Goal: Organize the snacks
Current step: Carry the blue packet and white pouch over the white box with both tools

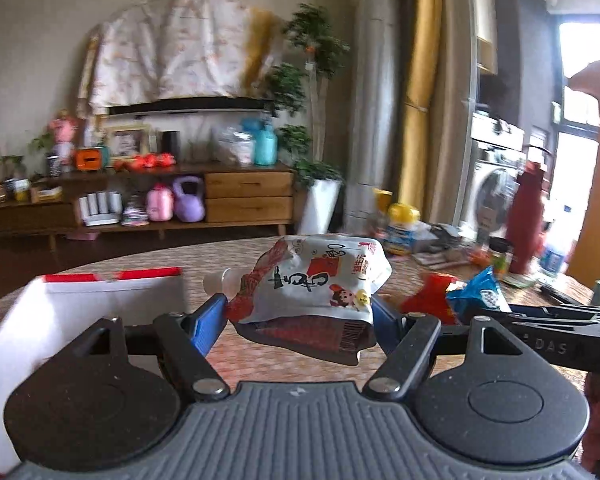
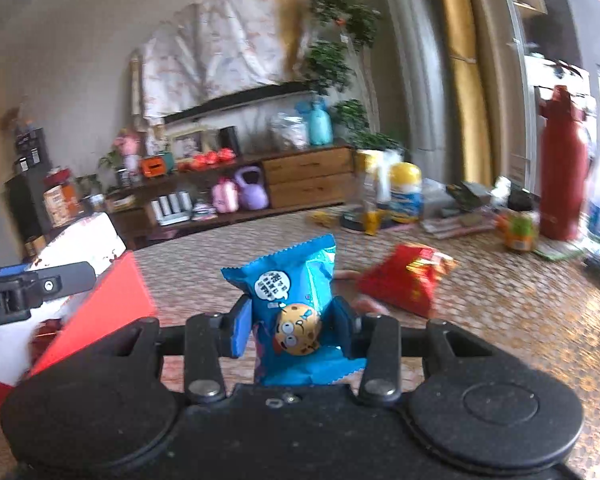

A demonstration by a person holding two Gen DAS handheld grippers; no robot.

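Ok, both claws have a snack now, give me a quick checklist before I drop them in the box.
1. Left claw grips the white pouch: ok.
2. Right claw grips the blue cookie pack: ok.
3. Box open on top: ok.
4. Room left inside the box: cannot tell, its inside is hidden.
5. Claws apart from each other: ok, side by side without touching.
6. Red bag on the table still to sort: not ok.

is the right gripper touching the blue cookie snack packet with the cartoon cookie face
Touching. The right wrist view shows the right gripper with both blue pads pressed against the sides of the blue cookie snack packet, which is lifted clear of the table.
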